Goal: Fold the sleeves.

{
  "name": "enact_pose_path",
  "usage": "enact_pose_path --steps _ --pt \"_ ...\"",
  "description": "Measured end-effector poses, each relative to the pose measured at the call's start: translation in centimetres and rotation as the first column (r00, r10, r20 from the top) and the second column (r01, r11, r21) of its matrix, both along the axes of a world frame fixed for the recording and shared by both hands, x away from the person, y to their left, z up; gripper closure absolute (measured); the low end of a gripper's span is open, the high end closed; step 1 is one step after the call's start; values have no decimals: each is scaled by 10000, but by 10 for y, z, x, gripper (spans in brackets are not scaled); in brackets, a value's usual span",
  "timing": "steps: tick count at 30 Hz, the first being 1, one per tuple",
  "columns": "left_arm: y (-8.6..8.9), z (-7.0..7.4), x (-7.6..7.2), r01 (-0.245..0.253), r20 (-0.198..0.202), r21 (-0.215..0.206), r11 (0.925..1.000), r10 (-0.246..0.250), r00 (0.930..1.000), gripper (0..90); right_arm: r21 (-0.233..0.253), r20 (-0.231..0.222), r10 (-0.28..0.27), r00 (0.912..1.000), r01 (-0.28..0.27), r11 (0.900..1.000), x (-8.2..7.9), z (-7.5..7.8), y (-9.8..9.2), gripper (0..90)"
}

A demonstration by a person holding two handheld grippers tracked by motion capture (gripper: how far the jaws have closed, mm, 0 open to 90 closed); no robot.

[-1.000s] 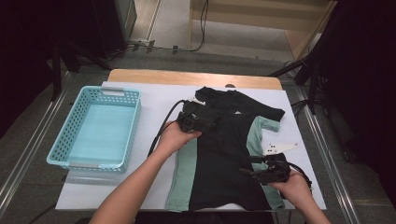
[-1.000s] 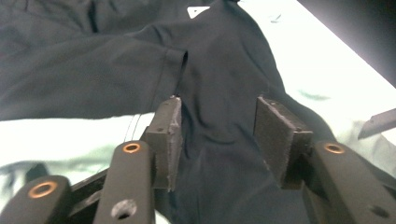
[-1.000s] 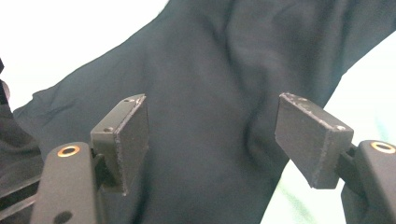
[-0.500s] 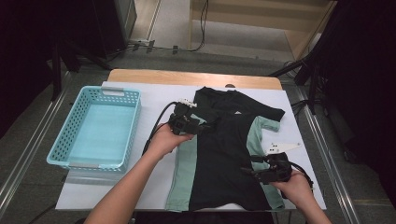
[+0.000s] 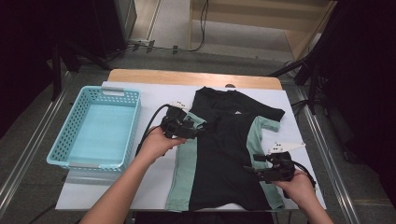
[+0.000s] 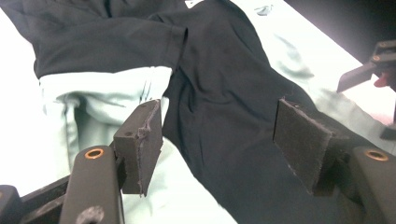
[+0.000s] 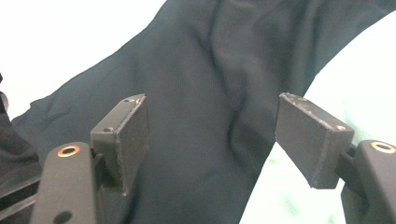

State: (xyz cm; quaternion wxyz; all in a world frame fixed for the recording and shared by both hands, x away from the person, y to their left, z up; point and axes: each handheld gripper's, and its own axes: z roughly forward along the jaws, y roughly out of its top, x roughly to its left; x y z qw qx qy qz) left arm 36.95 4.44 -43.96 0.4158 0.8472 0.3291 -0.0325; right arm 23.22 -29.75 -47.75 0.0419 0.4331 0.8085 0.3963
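We see the desk (image 5: pixel 140 196) covered by a white sheet, and the black and mint-green shirt (image 5: pixel 224 158) spread flat on its right half, collar at the far end and hem at the near edge. The two side panels are mint and the centre is black; the left sleeve appears folded in over the black chest, which we read as the start of folding the garment. To the left stands the pale blue basket (image 5: pixel 74 140), hollow side up and well apart from the shirt, probably waiting to receive the folded piece.

Our left gripper (image 5: pixel 194 130) hovers over the shirt's left shoulder, where the mint panel meets the black; its jaws stand wide apart with cloth between them but nothing pinched, so we judge it is either lining up a grip or has let go. Our right gripper (image 5: pixel 252 169) sits low at the near right edge of the black panel, jaws likewise spread and empty, placed to take that side next.
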Motion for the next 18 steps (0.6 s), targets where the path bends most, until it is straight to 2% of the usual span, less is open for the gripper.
enact_pose_path --steps 5,18 --pt "12 3 -8 86 169 -44 10000 -86 9998 297 26 9 -49 10000 49 10000 0 0 -1 248" --pt "31 3 -26 -17 360 -130 9999 22 9994 294 93 -28 -108 9999 108 9999 1 1 -3 248"
